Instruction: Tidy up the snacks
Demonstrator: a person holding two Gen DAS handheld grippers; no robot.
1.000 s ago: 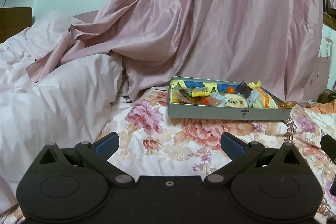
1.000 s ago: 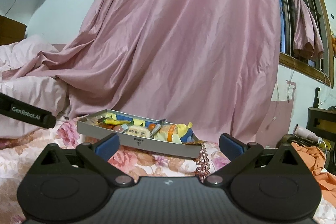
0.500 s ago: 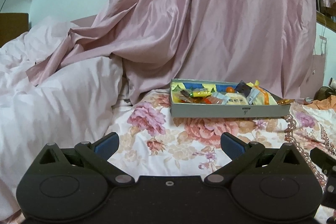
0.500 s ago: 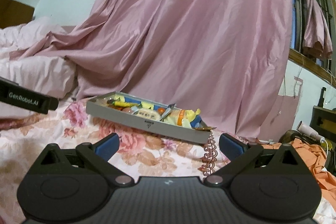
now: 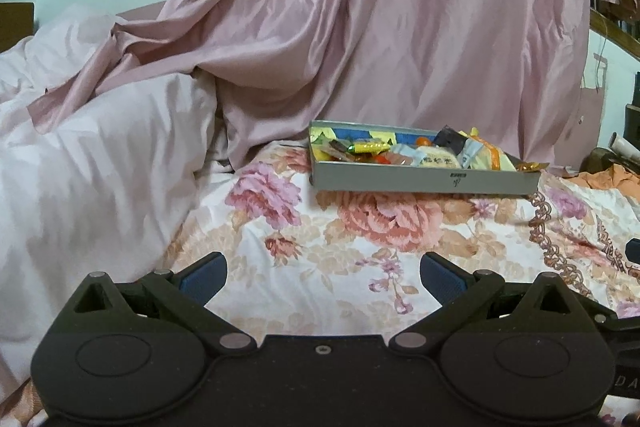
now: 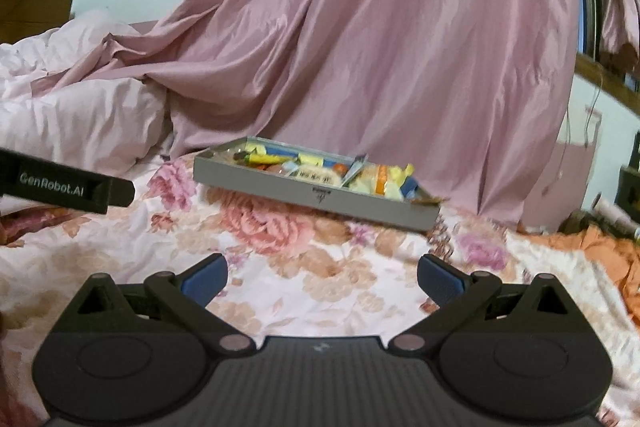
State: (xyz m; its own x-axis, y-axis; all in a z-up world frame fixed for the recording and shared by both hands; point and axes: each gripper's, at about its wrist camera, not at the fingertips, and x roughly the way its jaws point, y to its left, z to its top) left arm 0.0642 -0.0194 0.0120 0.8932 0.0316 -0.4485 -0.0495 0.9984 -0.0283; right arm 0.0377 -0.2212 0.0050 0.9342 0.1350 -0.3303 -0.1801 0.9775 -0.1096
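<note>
A shallow grey tray (image 5: 424,183) full of mixed wrapped snacks (image 5: 404,153) sits on a floral bedsheet, far ahead of both grippers. It also shows in the right wrist view (image 6: 304,193), with its snacks (image 6: 320,173) piled inside. My left gripper (image 5: 323,277) is open and empty, low over the sheet, well short of the tray. My right gripper (image 6: 322,277) is open and empty too, short of the tray. The left gripper's body (image 6: 64,187) shows at the left of the right wrist view.
A pink curtain (image 5: 400,27) hangs down behind the tray. A pale pink duvet (image 5: 80,167) is heaped on the left. The floral sheet (image 5: 340,247) lies between grippers and tray. Orange cloth (image 6: 608,247) and clutter lie at the right.
Both views have tilted down and come a little nearer the tray. The tray sits higher and larger in the right wrist view. Both grippers stay open.
</note>
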